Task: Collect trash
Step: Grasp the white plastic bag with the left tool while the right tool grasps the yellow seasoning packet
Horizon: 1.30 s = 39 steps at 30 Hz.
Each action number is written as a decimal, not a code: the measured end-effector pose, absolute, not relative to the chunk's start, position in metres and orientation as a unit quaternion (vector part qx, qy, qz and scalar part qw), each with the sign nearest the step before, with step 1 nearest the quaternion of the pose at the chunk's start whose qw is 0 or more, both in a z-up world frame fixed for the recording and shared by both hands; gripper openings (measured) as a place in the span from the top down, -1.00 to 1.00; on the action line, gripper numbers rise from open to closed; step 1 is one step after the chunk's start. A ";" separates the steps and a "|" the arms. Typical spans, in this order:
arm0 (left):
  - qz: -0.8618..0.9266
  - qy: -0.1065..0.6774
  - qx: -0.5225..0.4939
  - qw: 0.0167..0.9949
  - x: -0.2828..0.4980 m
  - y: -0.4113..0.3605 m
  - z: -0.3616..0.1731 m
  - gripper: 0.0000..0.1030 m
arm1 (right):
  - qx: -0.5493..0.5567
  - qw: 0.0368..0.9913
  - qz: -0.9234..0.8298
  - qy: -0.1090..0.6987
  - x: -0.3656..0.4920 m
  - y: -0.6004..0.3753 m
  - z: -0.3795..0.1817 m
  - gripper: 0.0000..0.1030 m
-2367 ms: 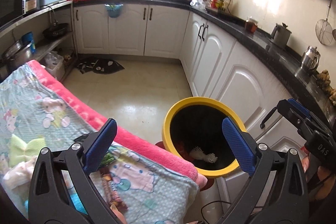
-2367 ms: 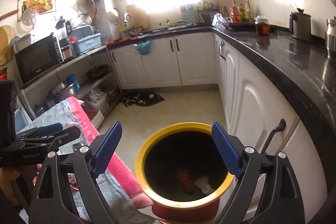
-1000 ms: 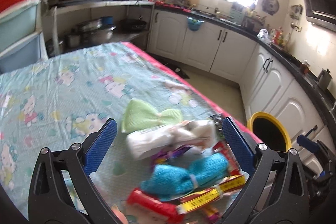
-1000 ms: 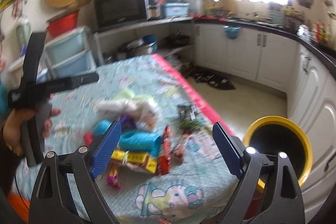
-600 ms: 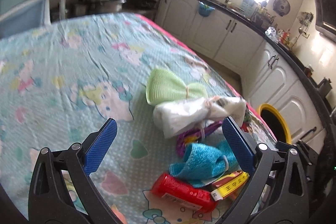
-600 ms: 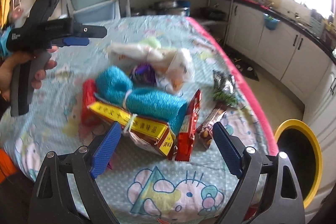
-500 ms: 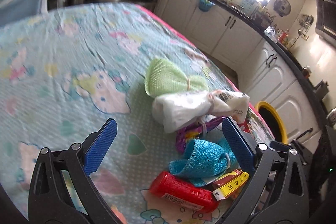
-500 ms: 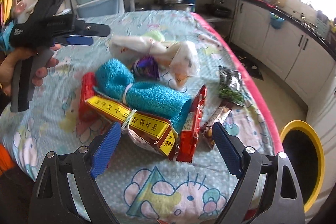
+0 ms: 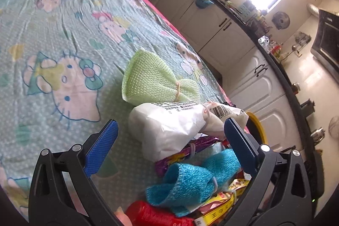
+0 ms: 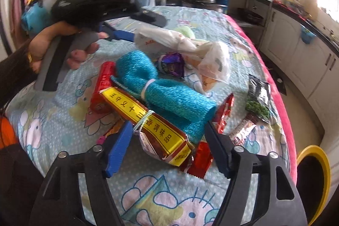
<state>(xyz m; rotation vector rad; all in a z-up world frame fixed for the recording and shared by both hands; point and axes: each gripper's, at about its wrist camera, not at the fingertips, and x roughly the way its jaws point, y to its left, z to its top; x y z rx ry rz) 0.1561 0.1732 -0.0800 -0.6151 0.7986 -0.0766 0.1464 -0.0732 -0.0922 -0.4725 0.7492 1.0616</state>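
Observation:
A pile of trash lies on the Hello Kitty cloth (image 9: 63, 39). My left gripper (image 9: 169, 141) is open around a white plastic bag (image 9: 167, 126), with a green mesh bundle (image 9: 148, 79) beyond it and a blue mesh bundle (image 9: 190, 181) below. My right gripper (image 10: 167, 147) is open, its jaws on either side of a brown and yellow packet (image 10: 148, 120). The blue mesh bundle (image 10: 167, 88), a red packet (image 10: 101, 86), a purple wrapper (image 10: 171, 63) and the white bag (image 10: 190, 46) lie behind. The yellow-rimmed bin (image 10: 313, 179) stands on the floor at right.
A green pea packet (image 10: 258, 99) and red wrappers (image 10: 224, 111) lie near the pink table edge (image 10: 281, 109). The left gripper and the hand holding it (image 10: 63, 35) hover over the far left of the pile. White cabinets (image 9: 250, 77) and a dark counter line the right.
Both grippers have dropped closer to the pile. The left now brackets the white bag; the right now brackets the brown and yellow packet. Earlier both pointed at the bin.

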 end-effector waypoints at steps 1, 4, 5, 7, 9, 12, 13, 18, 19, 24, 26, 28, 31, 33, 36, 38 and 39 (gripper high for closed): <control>-0.038 0.385 -0.299 0.872 0.157 0.173 -0.082 -0.78 | -0.220 0.766 0.496 0.346 0.145 -0.072 -0.092 -0.15; -0.035 0.393 -0.303 0.868 0.159 0.174 -0.086 -0.51 | -0.222 0.753 0.513 0.346 0.143 -0.071 -0.091 0.02; -0.035 0.396 -0.307 0.865 0.159 0.174 -0.088 -0.40 | -0.224 0.753 0.514 0.344 0.142 -0.071 -0.091 0.04; -0.032 0.400 -0.303 0.864 0.159 0.174 -0.090 -0.28 | -0.224 0.751 0.518 0.344 0.141 -0.071 -0.090 0.08; -0.034 0.401 -0.304 0.864 0.159 0.173 -0.091 -0.20 | -0.220 0.749 0.525 0.339 0.140 -0.073 -0.088 0.25; -0.034 0.401 -0.301 0.865 0.158 0.173 -0.089 -0.02 | -0.216 0.746 0.534 0.335 0.139 -0.073 -0.086 0.73; -0.035 0.401 -0.296 0.866 0.157 0.172 -0.087 0.01 | -0.216 0.746 0.535 0.333 0.137 -0.073 -0.085 0.81; -0.038 0.388 -0.279 0.878 0.146 0.169 -0.075 0.20 | -0.217 0.746 0.538 0.328 0.131 -0.074 -0.082 0.83; -0.038 0.383 -0.274 0.881 0.143 0.169 -0.070 0.22 | -0.215 0.749 0.535 0.326 0.130 -0.076 -0.079 0.81; -0.039 0.363 -0.252 0.896 0.134 0.163 -0.049 0.28 | -0.247 0.746 0.528 0.322 0.122 -0.070 -0.078 0.18; -0.043 0.357 -0.247 0.900 0.132 0.161 -0.040 0.28 | -0.268 0.744 0.518 0.327 0.123 -0.063 -0.084 0.17; -0.046 0.350 -0.240 0.905 0.128 0.157 -0.032 0.28 | -0.285 0.737 0.516 0.332 0.124 -0.055 -0.088 0.13; -0.048 0.344 -0.231 0.909 0.126 0.154 -0.024 0.28 | -0.301 0.713 0.525 0.354 0.133 -0.042 -0.090 0.02; -0.051 0.340 -0.228 0.911 0.124 0.152 -0.020 0.28 | -0.322 0.701 0.522 0.364 0.136 -0.031 -0.092 0.02; -0.053 0.335 -0.228 0.913 0.122 0.150 -0.015 0.28 | -0.331 0.695 0.523 0.367 0.136 -0.021 -0.095 0.16; -0.054 0.331 -0.226 0.914 0.119 0.151 -0.012 0.28 | -0.334 0.692 0.530 0.358 0.131 -0.018 -0.094 0.36; -0.055 0.330 -0.226 0.915 0.119 0.150 -0.010 0.28 | -0.337 0.693 0.531 0.353 0.128 -0.018 -0.094 0.37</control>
